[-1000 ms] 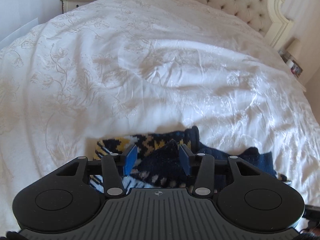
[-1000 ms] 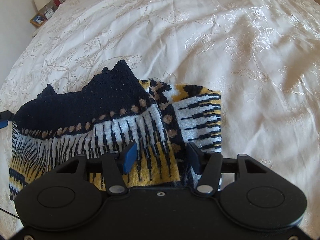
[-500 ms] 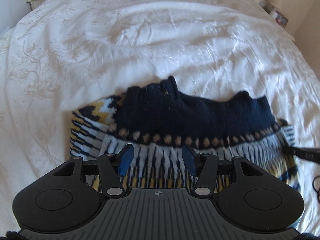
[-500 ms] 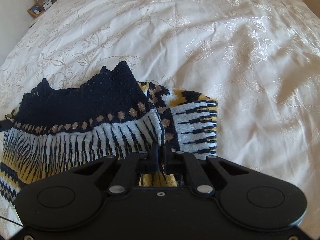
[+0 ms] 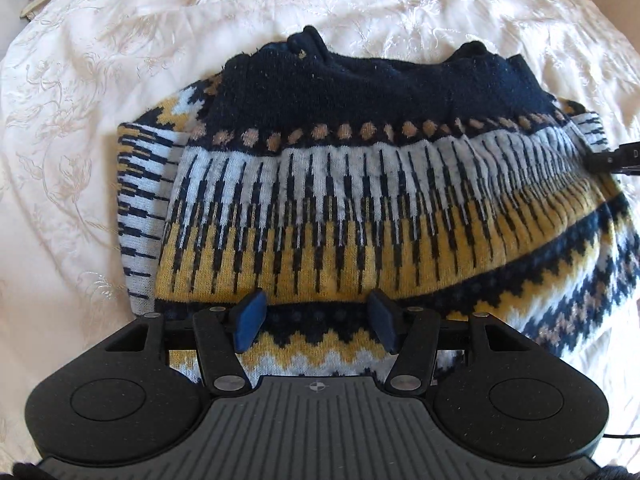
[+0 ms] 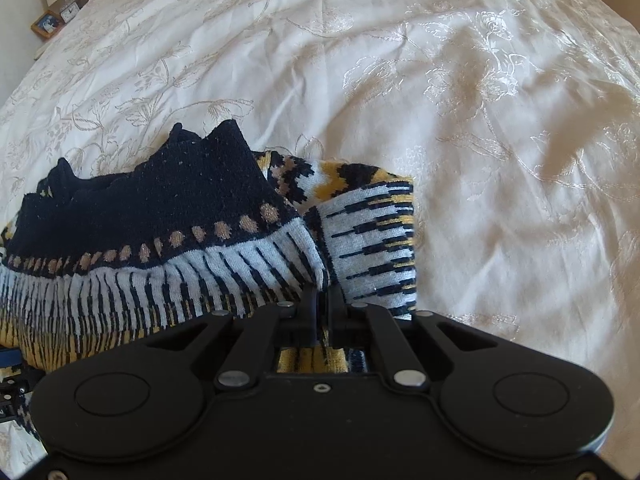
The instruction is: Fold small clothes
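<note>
Where visible: one sweater, perhaps folded.

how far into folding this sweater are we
Early. Done: both sleeves look tucked in across the sweater, which lies on the bedspread. In hand: the right gripper is shut on the sweater's edge, while the left gripper hovers open over the hem. Left: the left-side grasp and folding the body over.

Sweater on bedspread — frame behind
</note>
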